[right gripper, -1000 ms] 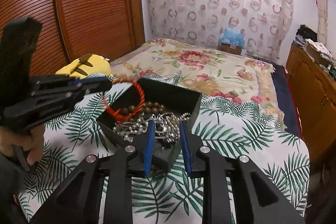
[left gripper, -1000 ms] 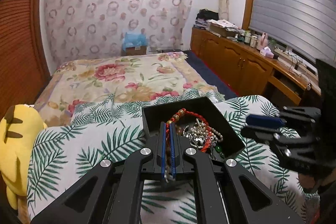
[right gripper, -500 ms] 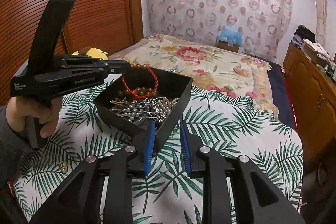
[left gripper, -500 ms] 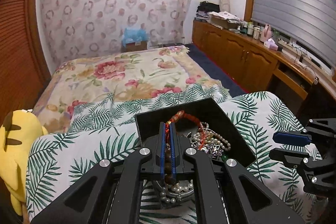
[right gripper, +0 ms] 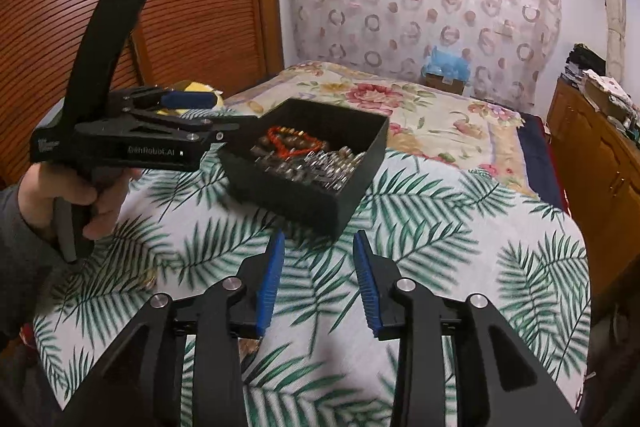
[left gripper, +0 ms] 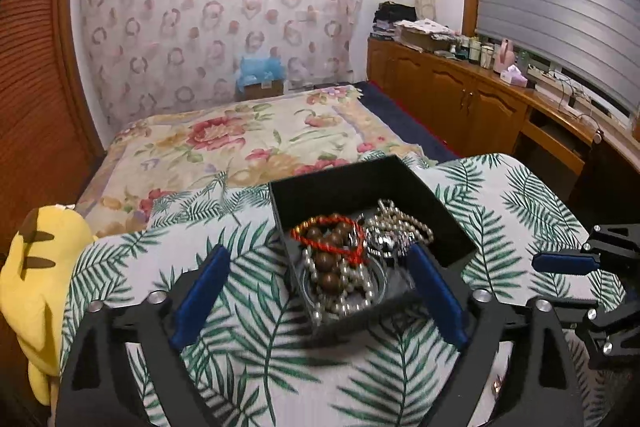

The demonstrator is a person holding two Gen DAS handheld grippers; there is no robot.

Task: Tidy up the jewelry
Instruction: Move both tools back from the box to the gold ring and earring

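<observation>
A black open box (left gripper: 436, 227) sits on the palm-leaf cloth and shows in the right wrist view too (right gripper: 316, 199). Inside lie a red cord bracelet (left gripper: 340, 247), brown wooden beads (left gripper: 324, 261), a pearl strand (left gripper: 344, 301) and silvery chains (left gripper: 392, 233). My left gripper (left gripper: 320, 299) is open and empty, its fingers astride the box's near corner. In the right wrist view the left gripper (right gripper: 224, 123) hovers at the box's left rim. My right gripper (right gripper: 318, 279) is open and empty, just in front of the box.
The leaf-print cloth (right gripper: 440, 267) covers a rounded table. A yellow plush toy (left gripper: 36, 267) lies at its left edge. A small gold piece (right gripper: 150, 281) lies on the cloth at left. A flowered bed (left gripper: 248, 139) lies behind, wooden cabinets (left gripper: 480, 107) to the right.
My left gripper has opened and let the red bracelet and beads drop into the box. Both grippers have drawn back from the box; the right one has opened wider.
</observation>
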